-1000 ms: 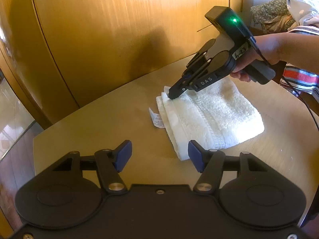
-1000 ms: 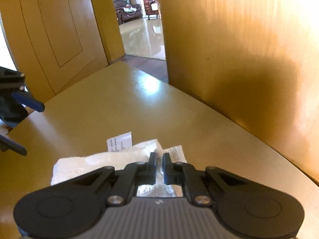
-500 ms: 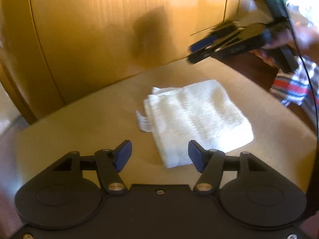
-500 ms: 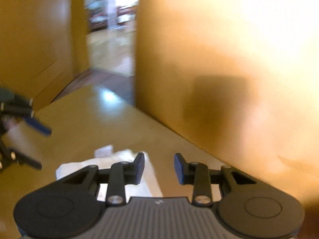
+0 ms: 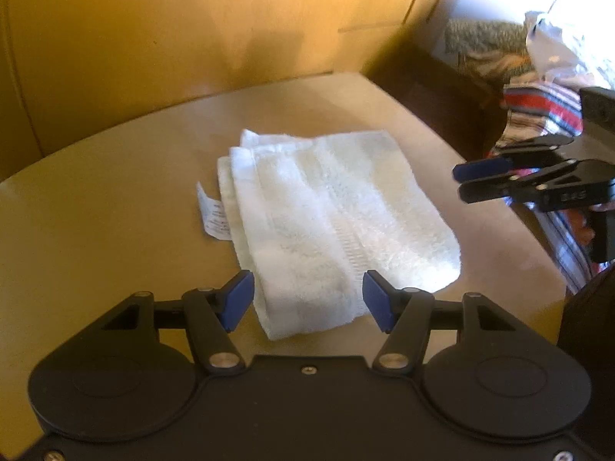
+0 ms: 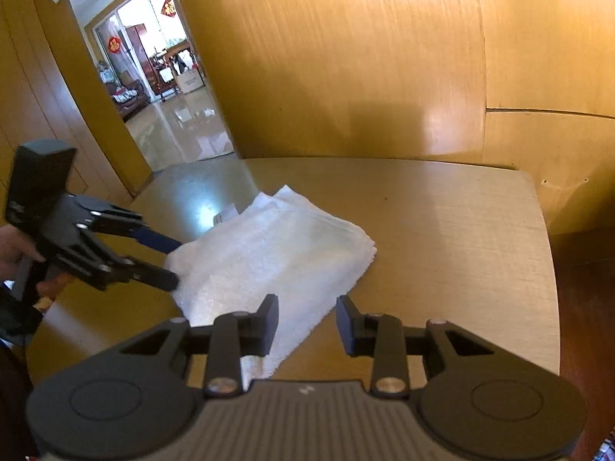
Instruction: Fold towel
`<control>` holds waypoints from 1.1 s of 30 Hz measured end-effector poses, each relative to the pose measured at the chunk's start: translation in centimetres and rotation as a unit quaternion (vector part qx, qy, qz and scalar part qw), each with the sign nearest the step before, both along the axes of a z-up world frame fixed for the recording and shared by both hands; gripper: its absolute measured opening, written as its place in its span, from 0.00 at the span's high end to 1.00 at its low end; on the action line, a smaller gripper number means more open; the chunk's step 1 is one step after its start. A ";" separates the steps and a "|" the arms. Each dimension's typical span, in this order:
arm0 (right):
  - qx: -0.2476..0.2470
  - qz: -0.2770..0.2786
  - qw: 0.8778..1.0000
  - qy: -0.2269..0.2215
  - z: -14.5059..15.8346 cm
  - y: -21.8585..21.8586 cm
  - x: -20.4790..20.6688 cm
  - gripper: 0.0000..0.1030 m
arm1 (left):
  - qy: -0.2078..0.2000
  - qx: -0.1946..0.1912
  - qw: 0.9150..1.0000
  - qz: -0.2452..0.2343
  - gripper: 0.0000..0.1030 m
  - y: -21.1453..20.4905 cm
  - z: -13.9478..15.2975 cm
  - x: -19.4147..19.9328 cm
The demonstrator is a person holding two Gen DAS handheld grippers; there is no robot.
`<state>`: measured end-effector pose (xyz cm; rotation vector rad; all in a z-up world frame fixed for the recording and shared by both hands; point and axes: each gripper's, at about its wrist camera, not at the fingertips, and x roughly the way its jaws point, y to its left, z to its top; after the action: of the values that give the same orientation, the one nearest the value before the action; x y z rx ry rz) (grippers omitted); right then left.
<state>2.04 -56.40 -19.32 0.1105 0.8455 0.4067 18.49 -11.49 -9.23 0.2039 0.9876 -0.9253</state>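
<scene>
A white towel [image 5: 326,223] lies folded into a small rectangle on the tan table [image 5: 96,238], its label [image 5: 213,219] sticking out at the left. It also shows in the right wrist view [image 6: 269,261]. My left gripper [image 5: 307,299] is open and empty, its jaws straddling the towel's near corner; it also appears in the right wrist view [image 6: 173,265] beside the towel's left edge. My right gripper [image 6: 306,322] is open and empty above the towel's near edge; it appears in the left wrist view [image 5: 461,184] off to the right of the towel.
Wooden panel walls [image 6: 346,57] stand close behind the table. A doorway [image 6: 161,88] opens at the left onto a shiny floor. Striped and patterned cloth [image 5: 538,107] is piled beyond the table's right edge [image 5: 530,230].
My right gripper let go of the towel's far corner, opened, and pulled back to the towel's right side. My left gripper moved closer to the towel's near corner.
</scene>
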 end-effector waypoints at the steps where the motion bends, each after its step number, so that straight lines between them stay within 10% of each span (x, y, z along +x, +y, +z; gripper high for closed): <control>1: 0.001 0.001 1.000 0.004 -0.2 0.1 0.1 0.67 | 0.003 0.006 1.000 -0.002 0.40 -0.3 -0.2 0.2; 6: 0.011 0.015 0.999 0.031 -1.0 -0.7 0.5 0.68 | 0.007 0.006 1.000 -0.018 0.48 -0.8 0.0 0.1; 8: 0.026 0.019 0.999 0.040 -1.4 -0.6 0.9 0.68 | 0.017 0.008 1.000 -0.022 0.72 -0.8 -0.3 0.2; 16: 0.041 0.038 0.997 0.056 -2.3 0.8 1.7 0.75 | 0.012 0.006 0.999 -0.033 0.86 -1.0 -0.5 -0.3; 25: 0.008 0.027 1.000 0.009 -1.4 0.9 2.9 0.75 | -0.003 0.021 1.000 -0.012 0.85 -0.6 -0.7 -1.7; 27: -0.006 0.031 0.999 -0.009 -1.2 1.3 3.0 0.75 | -0.014 0.024 1.000 0.005 0.75 -0.5 -0.5 -1.8; 29: -0.012 0.034 0.999 -0.027 -0.8 1.7 3.2 0.75 | -0.040 0.036 0.998 0.023 0.44 -0.5 0.1 -2.1; 33: -0.043 0.065 0.995 -0.058 -0.8 3.5 4.1 0.75 | -0.126 0.049 0.989 0.051 0.43 0.0 2.8 -3.3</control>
<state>6.13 -52.93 -20.11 -0.0474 0.7574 0.4933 15.21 -11.54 -6.42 0.3419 0.8022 -0.7371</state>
